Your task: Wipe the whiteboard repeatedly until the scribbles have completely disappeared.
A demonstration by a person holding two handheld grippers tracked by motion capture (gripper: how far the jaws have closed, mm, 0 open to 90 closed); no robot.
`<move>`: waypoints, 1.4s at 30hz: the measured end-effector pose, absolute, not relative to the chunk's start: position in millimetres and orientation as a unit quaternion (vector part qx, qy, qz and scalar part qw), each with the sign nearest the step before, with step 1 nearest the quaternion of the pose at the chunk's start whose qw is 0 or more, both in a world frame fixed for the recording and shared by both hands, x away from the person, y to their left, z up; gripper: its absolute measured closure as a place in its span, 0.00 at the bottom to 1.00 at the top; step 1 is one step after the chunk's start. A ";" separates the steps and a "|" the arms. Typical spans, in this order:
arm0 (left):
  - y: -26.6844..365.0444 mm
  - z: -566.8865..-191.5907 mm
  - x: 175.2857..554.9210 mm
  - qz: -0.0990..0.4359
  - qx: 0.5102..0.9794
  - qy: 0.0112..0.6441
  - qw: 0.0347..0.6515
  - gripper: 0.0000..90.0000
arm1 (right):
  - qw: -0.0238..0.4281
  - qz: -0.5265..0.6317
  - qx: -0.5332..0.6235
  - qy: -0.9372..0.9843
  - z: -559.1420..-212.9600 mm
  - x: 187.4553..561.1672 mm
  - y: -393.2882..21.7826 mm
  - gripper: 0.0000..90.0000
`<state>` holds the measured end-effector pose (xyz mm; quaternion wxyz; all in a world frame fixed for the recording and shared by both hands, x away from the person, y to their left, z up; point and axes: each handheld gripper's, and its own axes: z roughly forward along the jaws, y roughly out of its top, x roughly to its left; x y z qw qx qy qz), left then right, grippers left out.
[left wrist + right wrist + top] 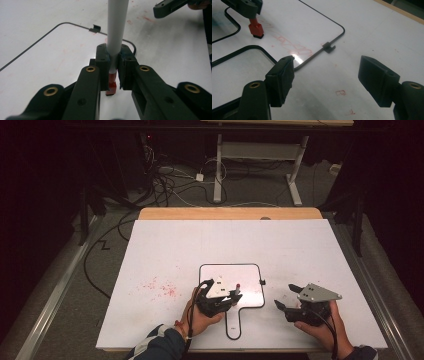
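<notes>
Clamped between my left gripper's pads stands a marker, grey barrel upright, red end just over the small whiteboard. Judged light, rigid and slick; the hold near the red end is best kept for control. My right gripper hovers nearby, jaws apart, empty.

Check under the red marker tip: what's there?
The small whiteboard lies under the marker, faint red scribbles nearby. The left gripper hides whether the tip touches it.
</notes>
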<state>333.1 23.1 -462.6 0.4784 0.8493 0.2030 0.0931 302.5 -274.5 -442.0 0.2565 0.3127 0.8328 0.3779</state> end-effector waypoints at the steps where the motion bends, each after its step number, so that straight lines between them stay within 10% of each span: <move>1: 19.0 -462.9 334.5 0.091 0.848 0.203 0.481 0.88 | 0.256 0.376 0.308 0.836 -442.4 303.6 -274.0 0.33; 26: -51.3 -461.8 357.6 0.101 0.848 0.184 0.486 0.88 | 0.277 0.369 0.305 0.833 -442.8 302.7 -278.5 0.33; 42: 3.7 -458.2 357.4 0.086 0.858 0.205 0.463 0.88 | 0.281 0.360 0.301 0.837 -443.7 304.7 -278.3 0.33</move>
